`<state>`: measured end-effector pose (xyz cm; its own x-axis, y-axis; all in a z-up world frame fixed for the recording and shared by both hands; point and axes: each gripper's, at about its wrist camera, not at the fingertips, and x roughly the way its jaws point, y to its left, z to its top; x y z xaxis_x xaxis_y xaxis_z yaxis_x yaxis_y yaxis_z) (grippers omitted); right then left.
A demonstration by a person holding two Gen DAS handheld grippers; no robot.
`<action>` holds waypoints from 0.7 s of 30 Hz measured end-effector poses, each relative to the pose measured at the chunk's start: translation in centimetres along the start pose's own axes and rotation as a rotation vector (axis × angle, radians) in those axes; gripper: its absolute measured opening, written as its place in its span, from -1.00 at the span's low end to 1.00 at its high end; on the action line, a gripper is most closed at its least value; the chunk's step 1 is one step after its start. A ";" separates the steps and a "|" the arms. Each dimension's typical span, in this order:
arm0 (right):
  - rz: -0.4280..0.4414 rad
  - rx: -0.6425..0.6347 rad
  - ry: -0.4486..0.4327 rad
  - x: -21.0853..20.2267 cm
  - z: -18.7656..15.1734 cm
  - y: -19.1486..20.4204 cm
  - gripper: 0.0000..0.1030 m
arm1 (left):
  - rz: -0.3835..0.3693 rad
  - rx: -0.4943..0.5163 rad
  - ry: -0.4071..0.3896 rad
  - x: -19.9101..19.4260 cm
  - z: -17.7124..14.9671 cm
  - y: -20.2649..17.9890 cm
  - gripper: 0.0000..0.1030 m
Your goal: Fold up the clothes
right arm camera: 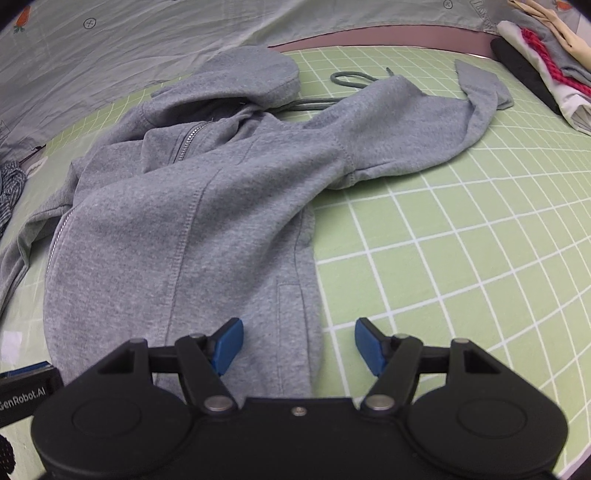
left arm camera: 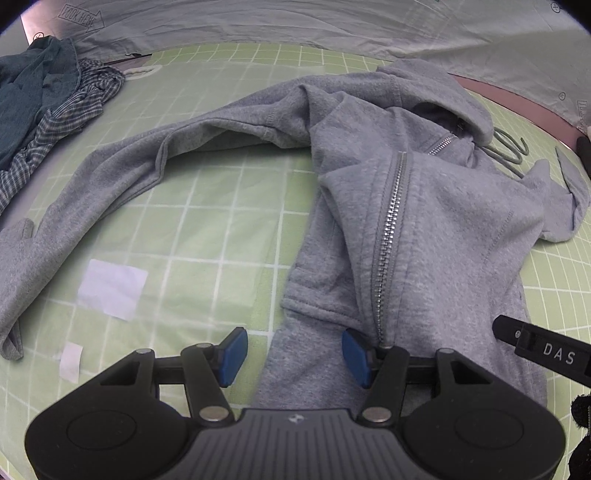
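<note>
**Two grippers over grey hoodie, neither gripping**

Two blue-padded grippers hang above the bottom hem area of a grey zip hoodie (left arm camera: pixel 443 221) lying on a green grid mat (left arm camera: pixel 207 229).

Hoodie: spread face-up, roughly centre of mat, not flat. Zipper (left arm camera: pixel 391 236) runs up the front, closed as far as visible. Hood (right arm camera: pixel 251 77) bunched at far end, near the pale sheet (left arm camera: pixel 295 22) at mat's back edge. Drawcord (right arm camera: pixel 351 79) loops out on the mat beside hood. One sleeve (left arm camera: pixel 122 177) stretches out to the left in left wrist view, cuff end reaching mat's near-left. Other sleeve (right arm camera: pixel 436 122) bends out to the right in right wrist view, cuff (right arm camera: pixel 480 81) pointing away toward far edge.

L gripper (left arm camera: pixel 295 354): fingers spread, approx. mid-width. Hoodie's lower left edge and zipper bottom lie between pads, but pads not pressing cloth; right pad (left arm camera: pixel 356 356) sits just beside zipper end. No pinch seen.

R gripper (right arm camera: pixel 299 347): fingers spread, somewhat wider. Left pad (right arm camera: pixel 229 345) over grey fabric, right pad (right arm camera: pixel 369 347) over bare mat; hoodie's right side edge falls between. No pinch seen.

Other items: teal and checked garments (left arm camera: pixel 48 110) piled at far left of mat. Stack of folded clothes (right arm camera: pixel 543 59) at far right, incl. black, white, red knit. Two white paper patches (left arm camera: pixel 110 288) on mat, near L gripper. Part of R gripper body shows at right edge of left wrist view.
</note>
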<state>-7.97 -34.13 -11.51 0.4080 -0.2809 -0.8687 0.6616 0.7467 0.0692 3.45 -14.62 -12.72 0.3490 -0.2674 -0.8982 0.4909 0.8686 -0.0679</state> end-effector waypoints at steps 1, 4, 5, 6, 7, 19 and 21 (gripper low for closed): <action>-0.002 -0.015 -0.003 0.0 0.0 0.2 0.24 | -0.009 0.005 -0.001 -0.1 0.0 -0.1 0.00; 0.044 -0.060 -0.016 -0.2 0.0 0.7 -0.41 | -0.039 0.021 -0.003 -0.2 0.0 -0.5 -0.61; 0.058 -0.065 -0.016 -0.3 0.0 0.7 -0.64 | -0.034 0.022 -0.004 -0.3 0.1 -0.8 -0.67; 0.072 -0.068 -0.017 -0.3 0.0 0.6 -0.75 | -0.024 0.022 -0.006 -0.3 0.0 -1.0 -0.70; 0.082 -0.070 -0.018 -0.3 0.0 0.5 -0.81 | -0.015 0.011 -0.008 -0.3 0.0 -1.1 -0.79; -0.008 -0.142 -0.188 -2.8 2.9 -8.1 -0.87 | 0.166 -0.282 -0.080 -6.2 -2.1 -0.8 -0.92; -0.045 -0.134 -0.225 -3.3 3.4 -10.8 -0.87 | 0.162 -0.319 -0.085 -7.5 -3.0 -1.2 -0.92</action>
<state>-14.33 -43.30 -7.76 0.5195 -0.4316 -0.7374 0.5991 0.7994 -0.0458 -2.17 -12.37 -7.24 0.4731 -0.1377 -0.8702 0.1548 0.9853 -0.0718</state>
